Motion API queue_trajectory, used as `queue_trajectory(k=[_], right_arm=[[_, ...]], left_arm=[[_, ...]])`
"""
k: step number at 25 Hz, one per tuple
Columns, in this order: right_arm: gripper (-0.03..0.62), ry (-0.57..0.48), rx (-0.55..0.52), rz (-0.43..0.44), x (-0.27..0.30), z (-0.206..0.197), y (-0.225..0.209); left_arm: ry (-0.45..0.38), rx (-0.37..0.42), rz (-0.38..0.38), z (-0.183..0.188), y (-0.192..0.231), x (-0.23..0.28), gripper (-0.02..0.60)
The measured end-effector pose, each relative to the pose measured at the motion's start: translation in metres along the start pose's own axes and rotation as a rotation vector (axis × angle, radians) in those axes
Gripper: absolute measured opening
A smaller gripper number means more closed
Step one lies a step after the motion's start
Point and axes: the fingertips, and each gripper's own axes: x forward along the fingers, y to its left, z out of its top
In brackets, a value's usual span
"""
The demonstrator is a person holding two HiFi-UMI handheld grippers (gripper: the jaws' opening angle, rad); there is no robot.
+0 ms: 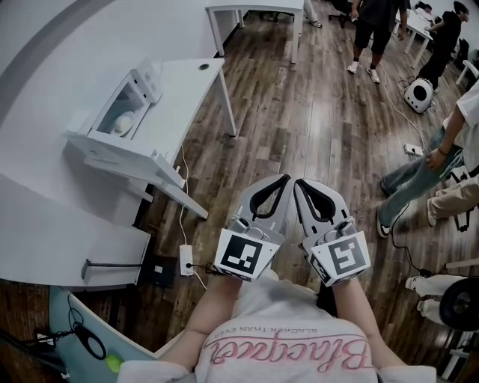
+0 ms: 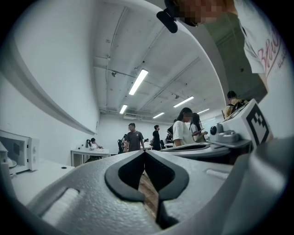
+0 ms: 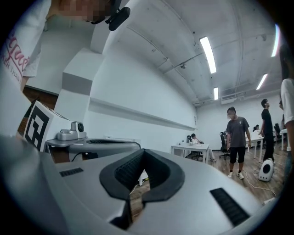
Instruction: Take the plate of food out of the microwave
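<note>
The white microwave point(image 1: 112, 131) stands on a white table point(image 1: 191, 82) at the upper left, its front open toward me. Inside it I see a pale plate of food point(image 1: 123, 123). My left gripper point(image 1: 284, 179) and right gripper point(image 1: 298, 182) are held side by side in front of my chest, over the wooden floor and well to the right of the microwave. Both are shut with nothing between the jaws. In the left gripper view the left gripper point(image 2: 144, 153) points into the room, with the microwave point(image 2: 17, 153) at the far left edge. The right gripper point(image 3: 143, 150) is likewise empty.
Several people stand at the right and back of the room point(image 1: 378, 34). A white round device point(image 1: 419, 95) sits on the floor near them. A power strip point(image 1: 185, 259) and cables lie by a second white desk point(image 1: 67, 239) at the lower left. More white tables point(image 1: 258, 11) stand farther back.
</note>
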Motion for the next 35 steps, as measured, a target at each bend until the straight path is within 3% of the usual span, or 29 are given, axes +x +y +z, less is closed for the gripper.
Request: queue_trajectory(k=[10, 20, 35], right_arm=[[0.008, -0.011, 0.006, 0.003, 0.072, -0.002, -0.014], [0.008, 0.006, 0.016, 0.037, 0.111, -0.01, -0.021], [0.008, -0.004, 0.048, 0.155, 0.18, -0.02, -0.046]], left_arm=[[-0.004, 0.009, -0.003, -0.007, 0.066, 0.029, 0.003], [0.007, -0.016, 0.037, -0.015, 0.107, 0.042, 0.003], [0.019, -0.011, 0.189, -0.029, 0.17, 0.068, 0.003]])
